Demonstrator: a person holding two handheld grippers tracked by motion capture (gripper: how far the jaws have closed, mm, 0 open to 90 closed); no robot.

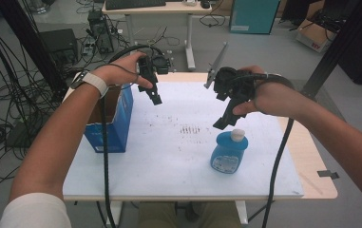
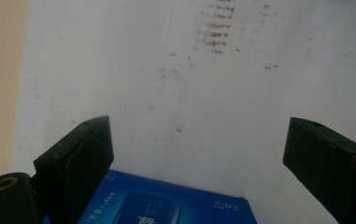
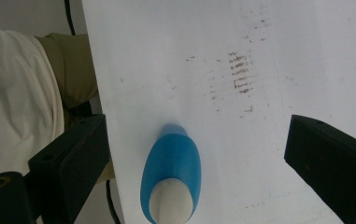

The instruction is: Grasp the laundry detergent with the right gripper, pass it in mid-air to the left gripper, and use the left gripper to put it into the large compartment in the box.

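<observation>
- The blue bottle [image 1: 229,151] stands upright near the counter's [image 1: 169,161] right front edge.
- The right gripper [image 1: 222,124] hovers just above it, fingers spread, empty.
- The left gripper [image 1: 156,99], fingers also apart, hangs beside the blue box [image 1: 117,124] at the left edge.

Even soft light, faint shadows, slight blur

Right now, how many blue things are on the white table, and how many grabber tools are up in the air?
Blue bottle: 1
Blue box: 1
Grabber tools, left gripper and right gripper, jaws open: 2
Total: 4
</observation>
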